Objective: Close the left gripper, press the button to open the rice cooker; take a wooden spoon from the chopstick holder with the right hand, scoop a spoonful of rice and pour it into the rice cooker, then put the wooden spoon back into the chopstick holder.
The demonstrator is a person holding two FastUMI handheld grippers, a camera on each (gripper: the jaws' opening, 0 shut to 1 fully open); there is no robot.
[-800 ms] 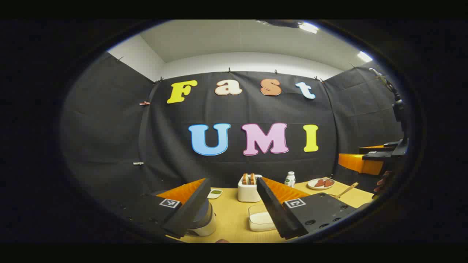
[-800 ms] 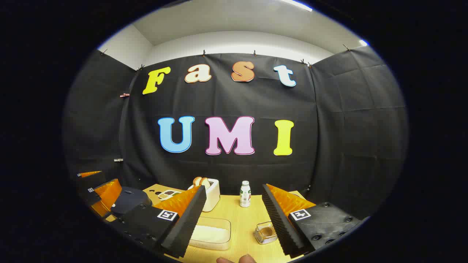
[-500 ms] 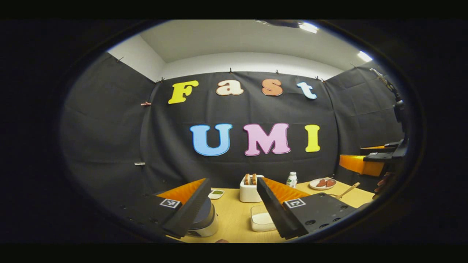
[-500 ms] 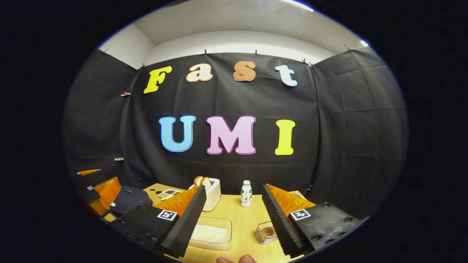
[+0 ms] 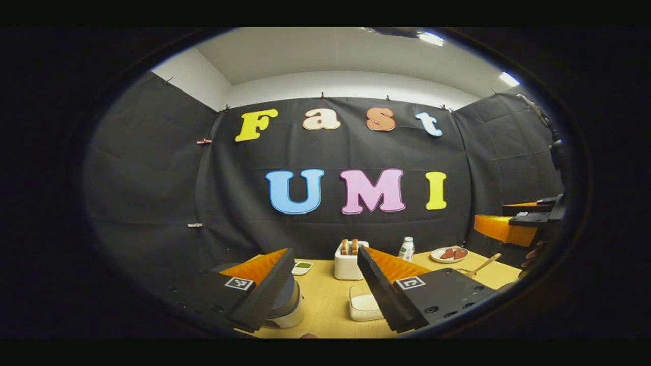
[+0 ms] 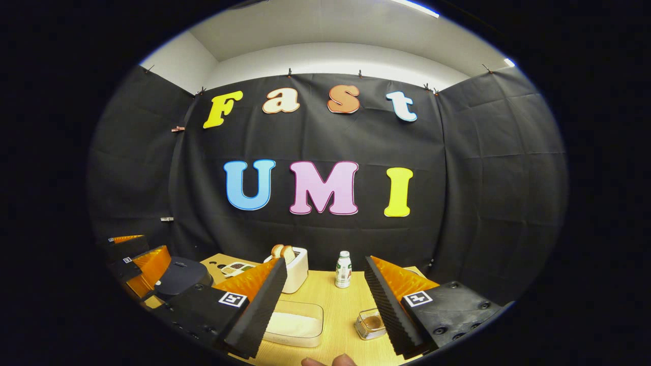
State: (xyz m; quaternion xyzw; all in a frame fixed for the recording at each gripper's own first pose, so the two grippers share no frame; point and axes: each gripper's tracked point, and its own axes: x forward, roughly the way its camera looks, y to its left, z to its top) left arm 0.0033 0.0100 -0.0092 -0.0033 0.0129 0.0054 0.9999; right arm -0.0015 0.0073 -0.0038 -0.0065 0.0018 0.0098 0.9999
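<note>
In the left gripper view my left gripper (image 5: pixel 324 252) stands open above the wooden table's near edge. The rice cooker (image 5: pixel 289 304), a white body under a dark shut lid, sits just behind its left finger, half hidden. A clear box of white rice (image 5: pixel 362 304) lies between the fingers. The wooden spoon (image 5: pixel 483 264) slants up at the right, its base hidden. My right gripper (image 6: pixel 324 262) is open too, over the rice box (image 6: pixel 295 324). A small clear glass container (image 6: pixel 369 323) sits by its right finger. The rice cooker (image 6: pixel 180 274) is at the left.
A white toaster (image 6: pixel 296 265) with bread, a small white bottle (image 6: pixel 344 268) and a dish of grains (image 6: pixel 235 268) stand at the back. A plate with red pieces (image 5: pixel 448 254) is at the back right. The booth's black cloth walls close in the table.
Both views have drifted slightly, so the scene sits a little further right. Both grippers stay open and hold nothing.
</note>
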